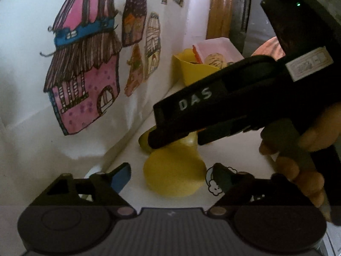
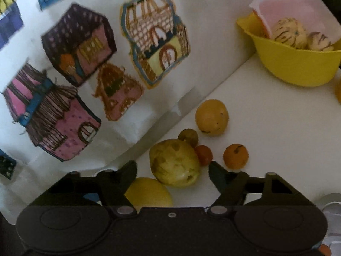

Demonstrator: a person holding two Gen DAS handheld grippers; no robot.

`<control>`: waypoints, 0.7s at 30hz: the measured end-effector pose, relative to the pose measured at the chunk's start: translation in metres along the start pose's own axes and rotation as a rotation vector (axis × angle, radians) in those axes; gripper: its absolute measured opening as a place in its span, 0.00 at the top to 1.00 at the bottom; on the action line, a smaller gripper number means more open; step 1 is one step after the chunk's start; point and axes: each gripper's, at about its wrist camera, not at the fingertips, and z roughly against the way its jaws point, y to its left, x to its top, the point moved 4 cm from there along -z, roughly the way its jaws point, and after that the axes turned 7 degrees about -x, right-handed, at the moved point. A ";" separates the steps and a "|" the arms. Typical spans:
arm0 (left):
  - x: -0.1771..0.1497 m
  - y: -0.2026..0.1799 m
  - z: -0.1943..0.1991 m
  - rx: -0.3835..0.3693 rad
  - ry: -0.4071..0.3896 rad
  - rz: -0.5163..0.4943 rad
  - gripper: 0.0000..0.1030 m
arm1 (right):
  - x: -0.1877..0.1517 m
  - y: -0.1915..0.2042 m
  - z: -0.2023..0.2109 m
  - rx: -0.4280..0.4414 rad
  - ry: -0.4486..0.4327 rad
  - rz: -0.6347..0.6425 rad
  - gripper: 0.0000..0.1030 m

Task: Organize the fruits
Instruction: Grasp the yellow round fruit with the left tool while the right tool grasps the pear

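In the left wrist view a smooth yellow lemon [image 1: 174,175] lies on the white table between the spread fingers of my left gripper [image 1: 171,177], which is open. Just beyond the lemon, the black housing [image 1: 213,102] of the right tool crosses above a greenish-yellow fruit [image 1: 188,139]. In the right wrist view my right gripper [image 2: 172,173] is open. Its fingers flank that spotted yellow-green fruit [image 2: 174,164], and the lemon [image 2: 149,192] lies lower left. Nearby lie a small red fruit [image 2: 204,154], a small orange one [image 2: 235,155], a small olive one [image 2: 188,136] and a round yellow-orange one [image 2: 212,117].
A yellow bowl [image 2: 298,68] at the back right holds striped pale fruits [image 2: 287,33] and pink paper. The white wall [image 2: 191,10] with paper house drawings [image 1: 85,81] runs close along the left of the table. A hand [image 1: 309,170] grips the right tool. A wooden post [image 1: 221,8] stands behind.
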 end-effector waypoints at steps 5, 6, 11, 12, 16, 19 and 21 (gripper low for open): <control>0.000 0.006 -0.004 -0.027 0.007 0.038 0.33 | 0.007 -0.002 -0.014 0.004 0.007 -0.050 0.39; -0.002 0.007 0.001 -0.028 0.005 0.040 0.33 | 0.008 -0.001 -0.014 0.004 0.003 -0.047 0.41; -0.005 0.010 0.010 -0.031 0.013 0.053 0.33 | 0.008 -0.002 -0.015 0.017 0.008 -0.047 0.44; -0.007 0.011 0.013 -0.031 0.017 0.058 0.33 | 0.007 -0.003 -0.013 0.022 0.011 -0.052 0.44; -0.012 0.015 0.022 -0.013 0.022 0.055 0.34 | 0.010 -0.005 -0.014 0.025 0.012 -0.074 0.42; -0.016 0.019 0.031 -0.003 0.027 0.059 0.33 | 0.008 -0.001 -0.018 0.021 0.010 -0.063 0.44; -0.018 0.021 0.036 0.009 0.033 0.063 0.34 | 0.005 0.002 -0.017 0.027 0.001 -0.039 0.45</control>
